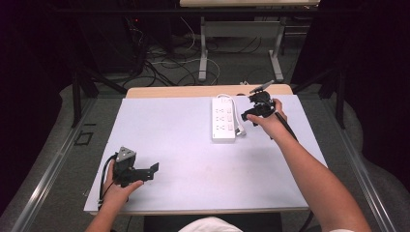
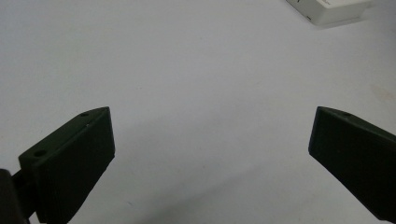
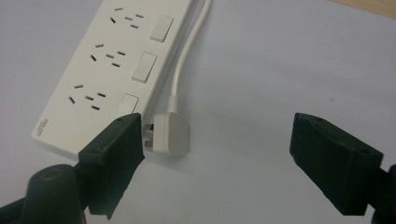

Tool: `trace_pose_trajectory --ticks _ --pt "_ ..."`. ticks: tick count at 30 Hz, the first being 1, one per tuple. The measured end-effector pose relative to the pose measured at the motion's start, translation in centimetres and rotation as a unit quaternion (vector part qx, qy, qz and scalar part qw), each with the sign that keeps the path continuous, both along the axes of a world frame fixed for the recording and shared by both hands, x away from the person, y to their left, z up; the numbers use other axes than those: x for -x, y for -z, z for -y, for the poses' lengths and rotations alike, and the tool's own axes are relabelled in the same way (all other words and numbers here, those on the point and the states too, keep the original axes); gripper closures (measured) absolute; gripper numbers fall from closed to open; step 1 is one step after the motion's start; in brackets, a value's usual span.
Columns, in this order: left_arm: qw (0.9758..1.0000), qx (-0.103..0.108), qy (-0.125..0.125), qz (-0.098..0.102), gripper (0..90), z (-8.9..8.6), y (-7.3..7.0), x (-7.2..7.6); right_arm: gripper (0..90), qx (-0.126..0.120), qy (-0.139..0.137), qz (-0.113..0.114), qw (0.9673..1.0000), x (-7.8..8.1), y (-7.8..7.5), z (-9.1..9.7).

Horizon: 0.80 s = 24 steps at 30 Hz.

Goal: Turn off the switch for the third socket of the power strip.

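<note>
The high view is taking in the whole white worktop (image 1: 193,145): a power strip (image 1: 223,120) is lying toward the far right, and both forearms are coming in from the near edge. The right gripper view is giving the close detail the high view blurs: the strip (image 3: 100,70) has three socket groups and three switches, its cable (image 3: 187,51) is running along its side and curling back to a white plug (image 3: 170,135), which is lying flat on the worktop just beside the strip's near end, pins pointing toward the strip. The left gripper view is catching a corner of the strip (image 2: 329,10) well away at its top right, above bare worktop.

The right tool (image 3: 215,140) is hovering over the plug with its jaws spread wide; the plug is sitting between them, close to the left-hand jaw in that view, the other jaw well clear, neither pad pressing on it.

The right arm is stretching far forward, its hand (image 1: 268,121) angling the tool (image 1: 249,116) down toward the strip's right side. The left hand (image 1: 118,186) is resting near the front left edge, its tool (image 1: 153,169) pointing right, jaws spread and gripping nothing.
</note>
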<state>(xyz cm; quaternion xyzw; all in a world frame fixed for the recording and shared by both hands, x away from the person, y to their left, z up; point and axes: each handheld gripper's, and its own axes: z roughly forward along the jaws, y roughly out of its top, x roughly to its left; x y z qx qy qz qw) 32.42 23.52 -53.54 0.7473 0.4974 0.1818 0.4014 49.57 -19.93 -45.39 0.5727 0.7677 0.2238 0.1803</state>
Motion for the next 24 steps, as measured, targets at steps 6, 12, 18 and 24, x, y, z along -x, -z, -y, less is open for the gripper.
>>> trace_pose_trajectory --ticks 6,12,18,24 --pt "1.0 0.0 -0.001 0.0 0.4 0.1 0.1 0.0 17.9 -0.004 0.003 -0.002 1.0 -0.4 -0.1 -0.7" --pt "1.0 0.0 -0.002 0.003 0.4 0.0 0.1 0.0 19.5 -0.004 0.004 -0.007 1.0 -0.8 0.1 -1.6" --pt "1.0 0.001 0.0 -0.001 0.4 -0.1 0.0 0.0 23.8 -0.009 -0.001 -0.012 0.9999 -1.2 0.4 -3.0" --pt "1.0 0.0 0.0 -0.001 0.4 -0.1 0.0 0.0 31.7 -0.01 -0.002 -0.017 0.9998 -1.5 0.9 -3.6"
